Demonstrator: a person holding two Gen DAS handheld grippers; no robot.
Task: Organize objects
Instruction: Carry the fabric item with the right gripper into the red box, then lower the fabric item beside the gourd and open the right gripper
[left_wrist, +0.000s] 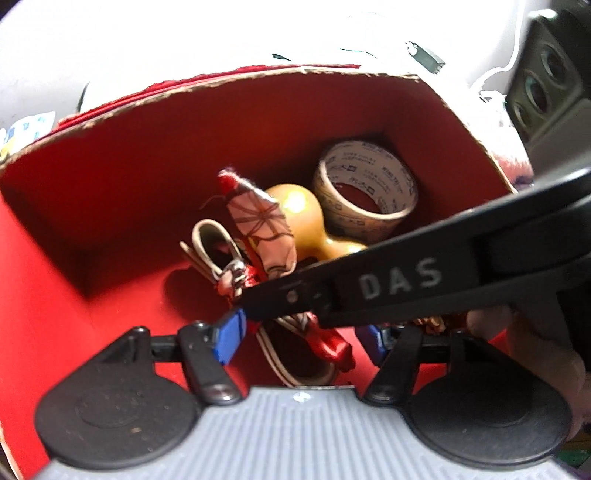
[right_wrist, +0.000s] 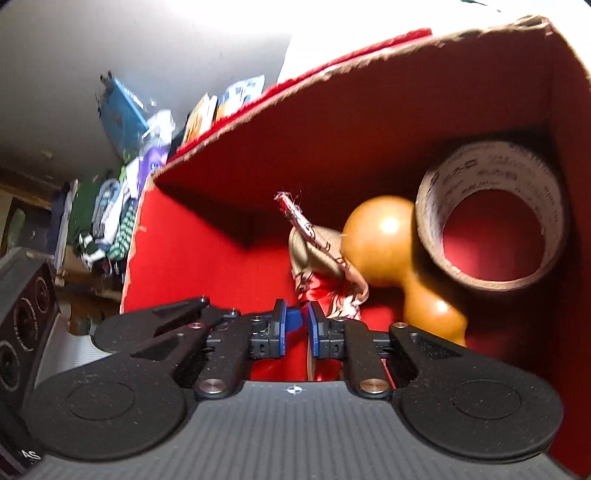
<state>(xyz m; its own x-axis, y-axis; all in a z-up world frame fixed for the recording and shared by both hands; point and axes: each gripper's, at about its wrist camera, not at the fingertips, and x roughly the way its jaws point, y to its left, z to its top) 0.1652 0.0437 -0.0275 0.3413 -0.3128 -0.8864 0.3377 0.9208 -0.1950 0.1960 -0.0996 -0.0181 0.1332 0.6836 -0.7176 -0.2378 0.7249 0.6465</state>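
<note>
Both grippers are inside the red box (left_wrist: 92, 206). The left gripper (left_wrist: 306, 338) has its fingers wide apart around the red-and-white wrapped bundle (left_wrist: 258, 225). The right gripper (right_wrist: 295, 328) has its fingers narrow; whether they pinch this bundle cannot be told. Beyond the fingertips lie a golden gourd (right_wrist: 384, 243) and, touching it, a tape roll (right_wrist: 491, 214).
</note>
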